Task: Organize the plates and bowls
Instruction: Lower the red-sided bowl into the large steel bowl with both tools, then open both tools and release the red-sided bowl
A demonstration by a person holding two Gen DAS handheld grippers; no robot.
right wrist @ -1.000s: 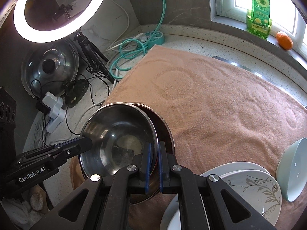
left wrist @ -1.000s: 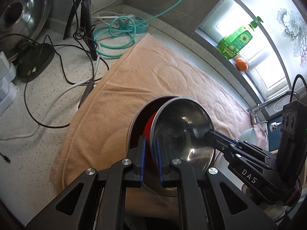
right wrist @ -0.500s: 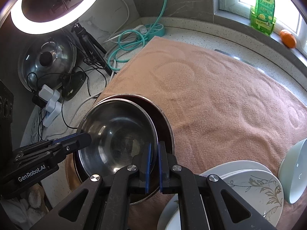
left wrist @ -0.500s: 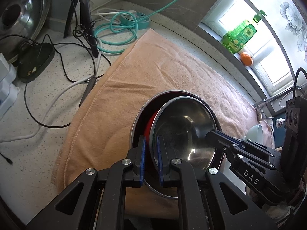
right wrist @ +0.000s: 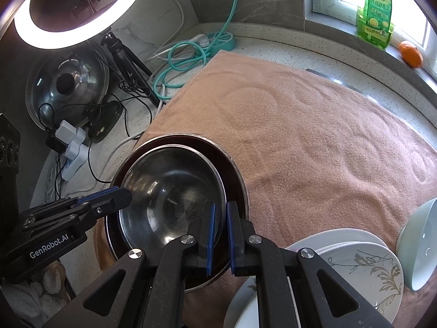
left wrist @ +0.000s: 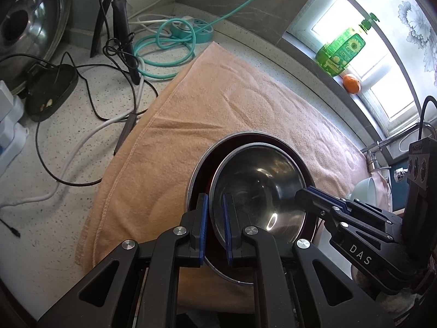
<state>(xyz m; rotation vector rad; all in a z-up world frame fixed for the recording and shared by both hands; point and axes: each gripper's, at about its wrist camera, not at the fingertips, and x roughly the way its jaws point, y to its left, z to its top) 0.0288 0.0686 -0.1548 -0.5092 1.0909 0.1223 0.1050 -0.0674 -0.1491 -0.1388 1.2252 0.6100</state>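
Observation:
A steel bowl (left wrist: 259, 186) sits nested inside a larger steel bowl with a red inside (left wrist: 200, 169) on the peach towel (left wrist: 218, 104). My left gripper (left wrist: 215, 213) straddles the inner bowl's near rim, its jaws slightly parted. My right gripper (right wrist: 220, 224) straddles the same bowl's (right wrist: 169, 191) opposite rim inside the larger bowl (right wrist: 232, 169), its jaws also slightly parted. Each gripper shows in the other's view: the right gripper in the left wrist view (left wrist: 308, 194), the left gripper in the right wrist view (right wrist: 120, 194).
White plates with a leaf pattern (right wrist: 363, 262) are stacked at the right, beside a pale bowl (right wrist: 420, 240). Cables, a teal hose (left wrist: 164, 46), a tripod (left wrist: 123, 27) and a pot lid (left wrist: 24, 27) crowd the counter to the left. A green bottle (left wrist: 341, 52) and an orange (left wrist: 351, 83) stand on the sill.
The inner steel bowl has come down level into the larger bowl. Both grippers' jaws have opened a little on its rim.

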